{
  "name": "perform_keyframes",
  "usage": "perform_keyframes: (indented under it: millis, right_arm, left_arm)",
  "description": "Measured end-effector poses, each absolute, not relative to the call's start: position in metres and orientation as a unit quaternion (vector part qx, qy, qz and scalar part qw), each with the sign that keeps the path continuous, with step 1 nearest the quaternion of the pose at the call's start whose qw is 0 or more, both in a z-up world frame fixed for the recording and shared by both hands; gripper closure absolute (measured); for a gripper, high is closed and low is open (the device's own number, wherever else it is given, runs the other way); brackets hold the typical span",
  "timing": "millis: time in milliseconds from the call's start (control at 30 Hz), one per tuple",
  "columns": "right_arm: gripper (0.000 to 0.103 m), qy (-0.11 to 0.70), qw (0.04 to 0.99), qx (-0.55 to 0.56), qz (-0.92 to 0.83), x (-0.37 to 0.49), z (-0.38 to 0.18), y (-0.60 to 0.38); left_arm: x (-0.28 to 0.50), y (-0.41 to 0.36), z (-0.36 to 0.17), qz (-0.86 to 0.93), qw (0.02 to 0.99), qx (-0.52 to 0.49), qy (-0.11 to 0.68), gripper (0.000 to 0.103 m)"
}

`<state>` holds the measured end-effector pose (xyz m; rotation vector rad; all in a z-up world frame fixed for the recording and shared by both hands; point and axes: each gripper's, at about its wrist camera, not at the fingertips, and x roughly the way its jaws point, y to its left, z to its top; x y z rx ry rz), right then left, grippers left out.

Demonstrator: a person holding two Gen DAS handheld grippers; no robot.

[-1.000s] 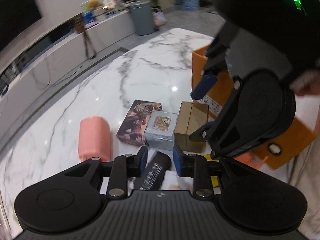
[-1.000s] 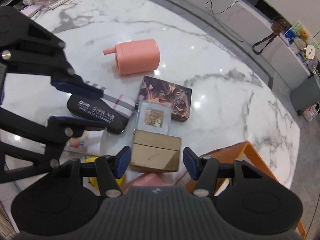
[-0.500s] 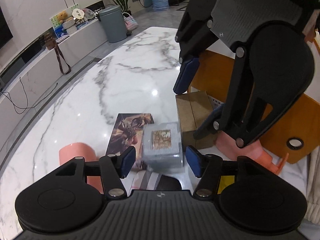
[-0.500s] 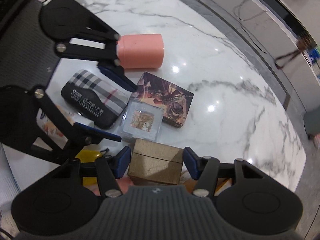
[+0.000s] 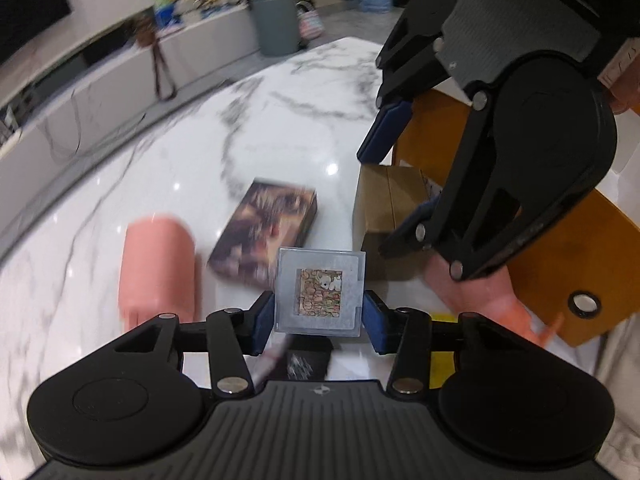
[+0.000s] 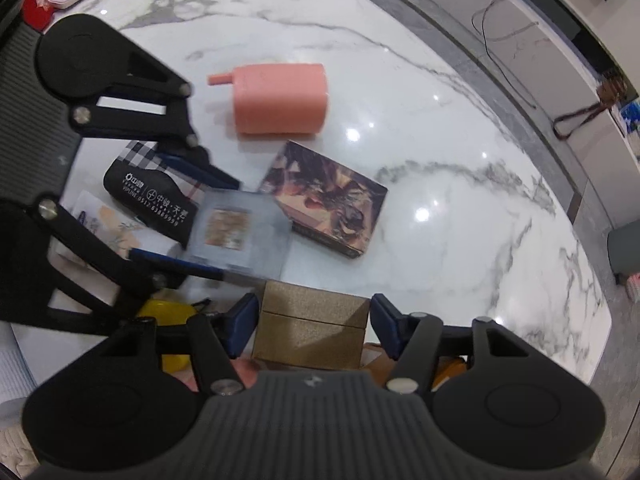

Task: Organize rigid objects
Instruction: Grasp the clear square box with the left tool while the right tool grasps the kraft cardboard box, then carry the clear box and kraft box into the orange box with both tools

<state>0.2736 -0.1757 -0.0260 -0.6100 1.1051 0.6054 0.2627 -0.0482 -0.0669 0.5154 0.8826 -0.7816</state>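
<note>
My left gripper (image 5: 319,320) is shut on a clear square case (image 5: 320,291) with a patterned picture, held off the marble table; the case also shows in the right wrist view (image 6: 236,232). My right gripper (image 6: 310,320) is open, its pads on either side of a tan cardboard box (image 6: 312,330) with a gap each side. The box shows in the left wrist view (image 5: 380,208). A dark illustrated box (image 6: 326,198) and a pink container (image 6: 280,98) lie on the table beyond.
A black glasses case with plaid flap (image 6: 150,194) and a yellow object (image 6: 168,312) lie at the left. An orange bin (image 5: 552,232) stands at the right. A pink object (image 5: 476,300) lies by the bin.
My left gripper closed on the clear case and lifted it off the table. The right gripper stayed open around the tan box.
</note>
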Motion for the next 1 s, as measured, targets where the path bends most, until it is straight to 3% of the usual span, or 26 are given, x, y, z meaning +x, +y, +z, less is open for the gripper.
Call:
perform_keyframes:
  millis: [200, 400, 667, 767, 1000]
  right_arm:
    - [0.042, 0.513, 0.753, -0.284, 0.299, 0.263, -0.025, -0.158]
    - [0.035, 0.525, 0.753, -0.285, 0.278, 0.272, -0.028, -0.165]
    - [0.032, 0.531, 0.749, -0.286, 0.274, 0.279, -0.033, -0.170]
    - [0.042, 0.530, 0.751, -0.276, 0.280, 0.281, -0.034, -0.171]
    - [0.043, 0.499, 0.771, -0.285, 0.275, 0.266, -0.013, -0.172]
  left_arm:
    - [0.253, -0.037, -0.065, -0.352, 0.820, 0.215, 0.396, 0.050]
    - [0.261, -0.043, -0.073, -0.356, 0.832, 0.206, 0.372, 0.046]
    - [0.267, -0.051, -0.085, -0.358, 0.833, 0.198, 0.372, 0.047]
    - [0.266, -0.047, -0.084, -0.355, 0.836, 0.184, 0.376, 0.049]
    - [0.255, -0.037, -0.063, -0.338, 0.849, 0.164, 0.372, 0.050]
